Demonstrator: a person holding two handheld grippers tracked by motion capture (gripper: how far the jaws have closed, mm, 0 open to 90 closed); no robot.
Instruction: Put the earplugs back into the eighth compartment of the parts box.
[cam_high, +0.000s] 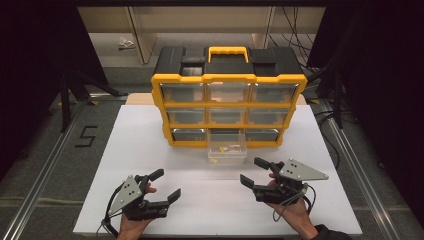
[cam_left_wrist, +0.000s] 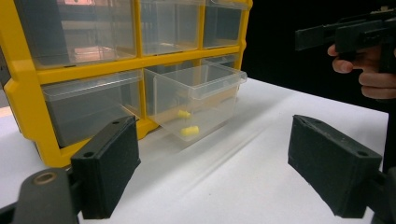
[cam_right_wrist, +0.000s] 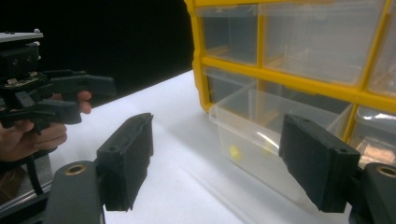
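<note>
Right hand-held gripper (cam_high: 255, 171) wide, empty, lower right of frame, near pulled-out clear drawer (cam_high: 227, 148) at frame centre on counter (cam_high: 150, 145). Drawer light, thin, slippery plastic, brittle; pinch front lip, jaws narrowed.

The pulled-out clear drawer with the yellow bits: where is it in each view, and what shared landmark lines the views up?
High view: the pulled-out drawer sits at centre, sticking out of the bottom row's middle slot onto the white table.
Left gripper view: centre, right of the left jaw.
Right gripper view: right of centre, between the two jaws.
Shared landmark: the yellow organizer frame around the drawers.
</note>
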